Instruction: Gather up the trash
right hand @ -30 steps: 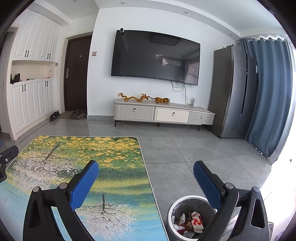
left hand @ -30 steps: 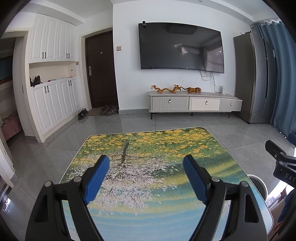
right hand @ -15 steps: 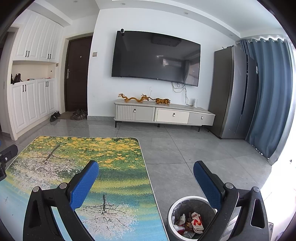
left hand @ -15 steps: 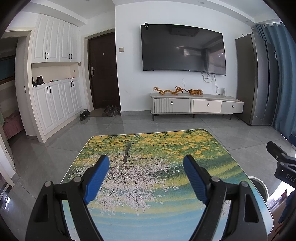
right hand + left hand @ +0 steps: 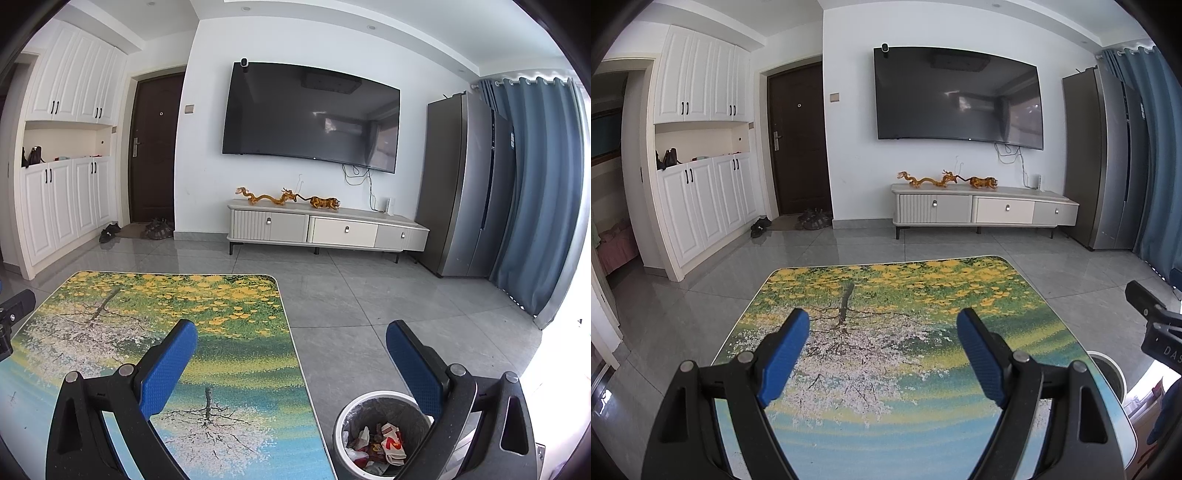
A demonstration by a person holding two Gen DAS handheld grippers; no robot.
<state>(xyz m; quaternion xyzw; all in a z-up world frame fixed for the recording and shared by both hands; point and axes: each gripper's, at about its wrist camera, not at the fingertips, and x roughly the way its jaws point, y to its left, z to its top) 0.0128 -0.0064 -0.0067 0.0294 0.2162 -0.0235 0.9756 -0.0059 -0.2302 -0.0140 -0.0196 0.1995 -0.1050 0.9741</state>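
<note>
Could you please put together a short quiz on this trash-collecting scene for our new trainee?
1. True or false: the left tool holds a wrapper.
2. Where does the bin stand: A) on the table, B) on the floor beside the table, C) under the TV cabinet?
3. Fill in: the bin holds crumpled ____.

Key: 1. False, both the left and right tool are open and empty. 2. B. 3. Wrappers.

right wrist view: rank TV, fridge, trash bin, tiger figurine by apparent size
1. TV
2. fridge, close to the TV, so unsure
3. trash bin, partly hidden by the tongs and nearest the camera
4. tiger figurine
</note>
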